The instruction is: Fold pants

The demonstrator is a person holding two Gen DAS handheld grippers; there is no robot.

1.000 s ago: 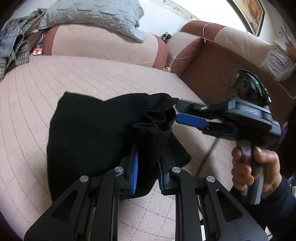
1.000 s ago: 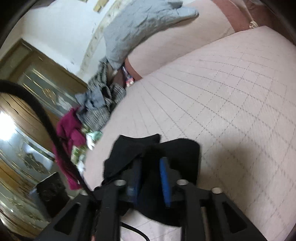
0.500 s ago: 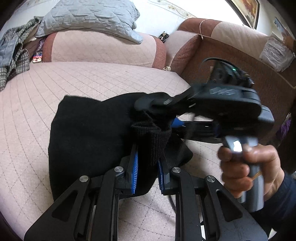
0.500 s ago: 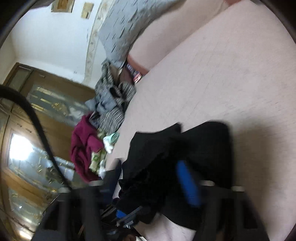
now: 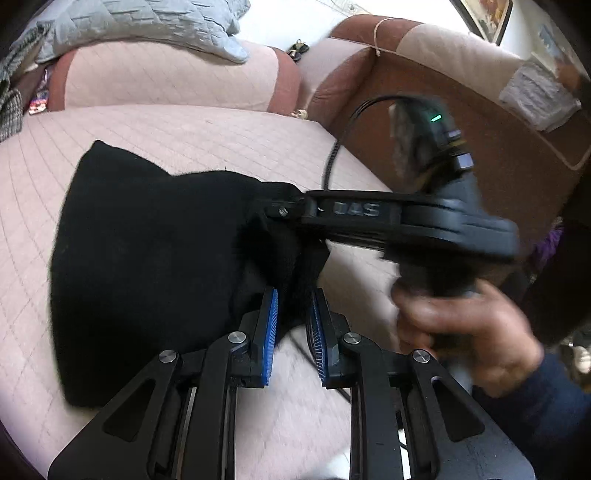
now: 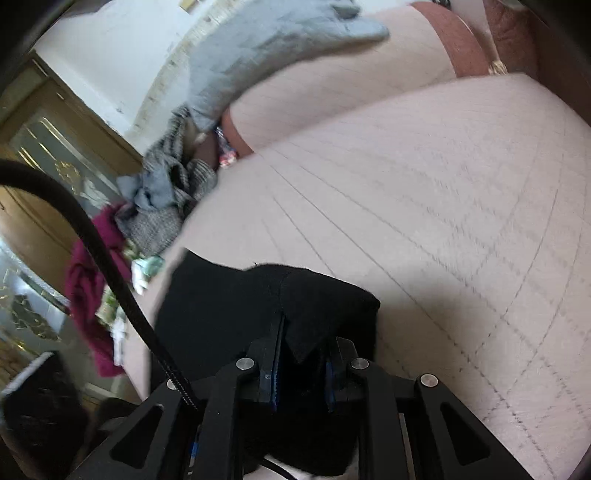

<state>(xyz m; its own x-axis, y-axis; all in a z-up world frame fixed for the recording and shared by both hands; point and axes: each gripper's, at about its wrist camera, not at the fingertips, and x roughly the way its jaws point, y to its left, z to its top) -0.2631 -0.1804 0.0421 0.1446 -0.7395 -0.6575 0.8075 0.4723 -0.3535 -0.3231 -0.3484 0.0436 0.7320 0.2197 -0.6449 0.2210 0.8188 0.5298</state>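
Note:
The black pants [image 5: 147, 251] lie bunched on the pink quilted sofa seat [image 5: 184, 140]. My left gripper [image 5: 291, 321] is shut on a fold of the black cloth near its right edge, blue pads either side. My right gripper [image 5: 280, 212] reaches in from the right, side on, with its tips at the same bunched edge. In the right wrist view the pants [image 6: 229, 310] fill the lower middle and my right gripper [image 6: 301, 354] is shut on a black fold, which hides most of the pads.
A grey quilted blanket [image 5: 147, 26] lies on the sofa back. A pile of checked, grey and magenta clothes [image 6: 155, 206] sits at the seat's far end. A brown armrest [image 5: 461, 122] stands to the right. A black cable [image 6: 103, 266] crosses the right wrist view.
My right gripper turned and closed onto the bunched pants edge beside my left gripper. The left gripper kept its hold; the cloth shifted a little.

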